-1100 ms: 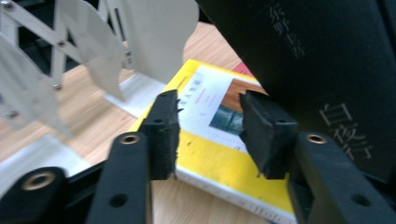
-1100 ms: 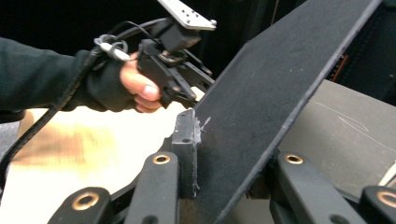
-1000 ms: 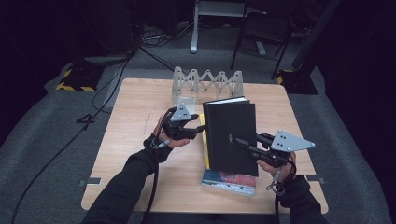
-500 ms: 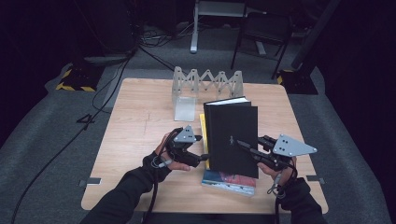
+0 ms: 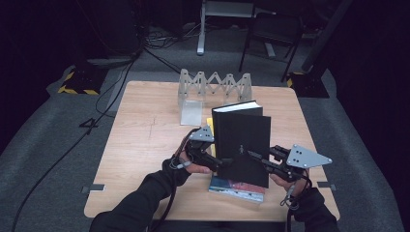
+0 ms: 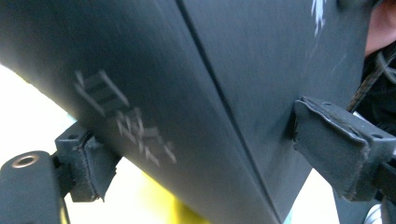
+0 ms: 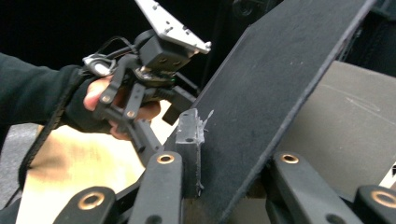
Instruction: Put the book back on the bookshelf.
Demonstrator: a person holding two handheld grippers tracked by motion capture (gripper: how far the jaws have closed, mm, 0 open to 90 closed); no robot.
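Now the right claw [image 5: 253, 157] pinches the black book [image 5: 241, 140] upright at centre frame; left claw [image 5: 220, 163], spread around its spine, should close squarely, keeping it vertical toward the rack [image 5: 215, 87]

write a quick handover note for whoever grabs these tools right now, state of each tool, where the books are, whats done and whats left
Left tool: jaws astride the black book's spine edge, not clearly clamped.
Right tool: shut on the black book's front cover, low on it.
Black book: stood upright at mid-table over a flat colourful book, with a yellow book behind it.
Folding rack: at the far edge, no book in it.
Done: black book lifted upright.
Left: probably carry it to the rack and slot it in.
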